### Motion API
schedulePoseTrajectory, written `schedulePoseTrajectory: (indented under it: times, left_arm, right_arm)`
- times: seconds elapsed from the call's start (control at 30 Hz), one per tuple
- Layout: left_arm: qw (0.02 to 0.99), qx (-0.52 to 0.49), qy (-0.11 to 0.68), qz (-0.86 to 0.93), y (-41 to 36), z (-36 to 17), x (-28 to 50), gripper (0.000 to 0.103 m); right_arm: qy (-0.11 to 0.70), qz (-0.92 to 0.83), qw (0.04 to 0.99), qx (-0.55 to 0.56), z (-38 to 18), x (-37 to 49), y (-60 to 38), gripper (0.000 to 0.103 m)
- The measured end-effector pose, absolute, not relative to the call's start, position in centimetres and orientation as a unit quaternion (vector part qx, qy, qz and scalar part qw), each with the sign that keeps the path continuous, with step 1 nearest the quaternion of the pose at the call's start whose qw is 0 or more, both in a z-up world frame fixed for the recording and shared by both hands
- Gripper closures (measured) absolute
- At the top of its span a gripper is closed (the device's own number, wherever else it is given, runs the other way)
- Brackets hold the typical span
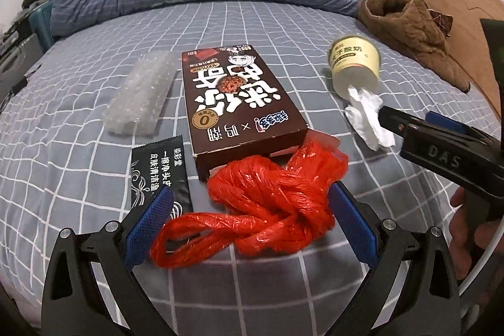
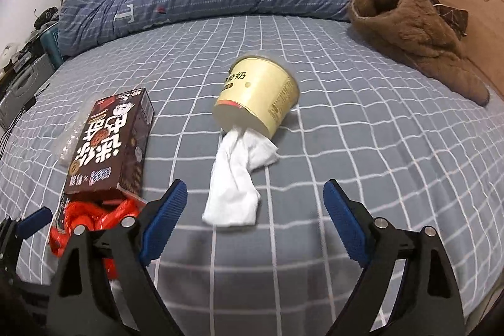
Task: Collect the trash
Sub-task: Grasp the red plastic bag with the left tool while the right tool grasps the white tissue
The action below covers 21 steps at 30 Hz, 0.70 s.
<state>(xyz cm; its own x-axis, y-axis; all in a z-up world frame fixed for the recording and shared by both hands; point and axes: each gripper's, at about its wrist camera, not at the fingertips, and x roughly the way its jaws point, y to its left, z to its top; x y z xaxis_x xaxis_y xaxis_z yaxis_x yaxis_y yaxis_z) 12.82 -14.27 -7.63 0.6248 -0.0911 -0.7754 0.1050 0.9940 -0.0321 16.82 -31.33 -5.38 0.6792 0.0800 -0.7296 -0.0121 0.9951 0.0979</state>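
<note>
The approach step: the left gripper [image 1: 249, 222] straddles the red bag [image 1: 261, 203] on the bed [image 1: 283, 27], jaws wide, not pinching. The right gripper [image 2: 255, 210], also released, nears the tissue [image 2: 236, 178] (spilling from the cup [image 2: 258, 96]). Next: close in.

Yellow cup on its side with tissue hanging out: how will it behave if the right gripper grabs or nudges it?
The yellow cup lies on its side on the bed sheet, so a nudge would probably roll it. It looks thin-walled and light; a hard squeeze may crush it. The white tissue is floppy and loosely stuffed, and may slip out when lifted.
</note>
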Motion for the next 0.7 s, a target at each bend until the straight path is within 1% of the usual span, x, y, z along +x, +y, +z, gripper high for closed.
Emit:
schedulePoseTrajectory:
  times: [0.13, 0.3, 0.43, 0.47, 0.53, 0.57, 0.63, 0.67, 0.7]
  left_arm:
    - [0.901, 0.003, 0.431, -0.055, -14.3, -7.9, 13.3, 0.008]
    - [0.899, 0.004, 0.434, -0.068, -14.9, -8.3, 13.6, 0.015]
    - [0.898, 0.006, 0.434, -0.072, -15.4, -8.5, 13.6, 0.015]
    - [0.898, 0.007, 0.434, -0.073, -15.4, -8.6, 13.7, 0.015]
    - [0.897, 0.009, 0.435, -0.072, -15.6, -8.9, 13.8, 0.015]
    - [0.896, 0.009, 0.438, -0.071, -15.7, -9.1, 14.0, 0.015]
    - [0.894, 0.007, 0.442, -0.073, -15.9, -9.5, 14.1, 0.015]
    - [0.892, 0.004, 0.445, -0.076, -15.9, -9.7, 14.2, 0.015]
    - [0.891, 0.002, 0.447, -0.078, -15.9, -9.7, 14.2, 0.017]
  right_arm:
    - [0.409, 0.028, 0.911, 0.046, -6.4, 18.2, -31.1, 0.025]
    - [0.415, 0.032, 0.908, 0.04, -7.2, 19.0, -30.9, 0.034]
    - [0.423, 0.035, 0.905, 0.044, -7.7, 19.4, -31.1, 0.047]
    - [0.424, 0.035, 0.904, 0.044, -7.8, 19.5, -31.1, 0.049]
    - [0.428, 0.034, 0.902, 0.045, -8.0, 19.6, -31.1, 0.057]
    - [0.429, 0.034, 0.902, 0.045, -8.1, 19.7, -31.1, 0.059]
    - [0.432, 0.032, 0.9, 0.045, -8.3, 19.7, -31.3, 0.068]
    - [0.433, 0.033, 0.9, 0.047, -8.4, 19.8, -31.3, 0.07]
    - [0.433, 0.034, 0.9, 0.048, -8.3, 19.7, -31.4, 0.075]
